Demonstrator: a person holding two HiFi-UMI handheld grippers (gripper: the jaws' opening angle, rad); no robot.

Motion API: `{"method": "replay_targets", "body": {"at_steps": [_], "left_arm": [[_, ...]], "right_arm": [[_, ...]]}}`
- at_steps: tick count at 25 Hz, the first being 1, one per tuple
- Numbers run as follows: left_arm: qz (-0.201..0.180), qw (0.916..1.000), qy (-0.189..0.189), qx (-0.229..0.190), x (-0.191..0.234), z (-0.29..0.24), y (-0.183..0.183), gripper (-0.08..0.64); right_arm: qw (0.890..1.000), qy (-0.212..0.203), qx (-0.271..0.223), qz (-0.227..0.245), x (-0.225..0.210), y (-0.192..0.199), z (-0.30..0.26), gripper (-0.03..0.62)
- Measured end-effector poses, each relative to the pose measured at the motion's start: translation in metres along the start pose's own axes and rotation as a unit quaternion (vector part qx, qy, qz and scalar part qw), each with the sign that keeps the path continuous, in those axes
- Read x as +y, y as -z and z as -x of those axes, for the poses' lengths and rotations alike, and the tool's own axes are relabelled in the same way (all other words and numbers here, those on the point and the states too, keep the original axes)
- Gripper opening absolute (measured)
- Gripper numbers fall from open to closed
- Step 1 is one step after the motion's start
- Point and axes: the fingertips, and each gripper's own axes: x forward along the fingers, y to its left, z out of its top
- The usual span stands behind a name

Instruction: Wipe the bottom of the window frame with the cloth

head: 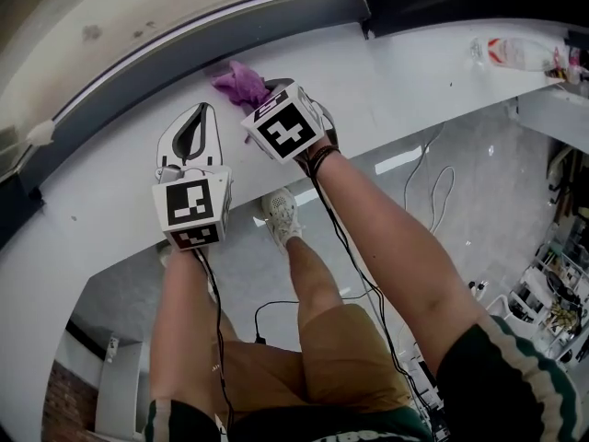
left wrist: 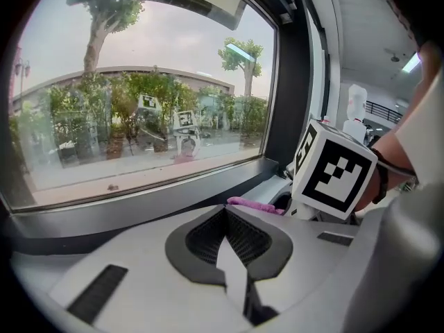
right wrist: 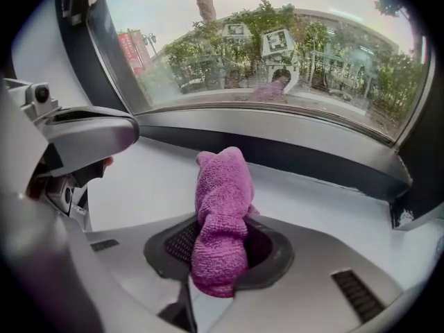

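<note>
Two grippers sit side by side over the white sill (head: 396, 81). Nearest, the left gripper (left wrist: 225, 215) has its jaws pressed together with nothing between them, and it idles just left of its partner. The right gripper (right wrist: 220, 236) is clamped on the purple cloth (right wrist: 222, 193). It pinches a bunched fold (roughly the middle of the wad), so a soft lobe pokes out past the tips toward the window.

The cloth looks like light, fluffy microfibre: limp, easy to crush and unlikely to slip from the ribbed pads. It is liable to fold back on itself instead of pressing flat, so I judge a hold closer to the free end would push harder.

Beyond runs the dark bottom rail of the window frame (right wrist: 291, 144). The head view puts the cloth right at the rail's foot, though contact cannot be confirmed. Farthest is the glass (left wrist: 139, 82), with trees outside.
</note>
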Motion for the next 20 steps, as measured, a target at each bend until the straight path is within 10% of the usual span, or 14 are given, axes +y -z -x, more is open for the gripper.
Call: {"method": "replay_targets", "body": {"at_steps": [20], "left_arm": [[-0.033,0.9971,0.069,-0.004,-0.116,-0.064,-0.029,0.009]], "right_arm": [[0.998,0.061,0.004,-0.007,-0.113,0.066,0.056,0.118]]}}
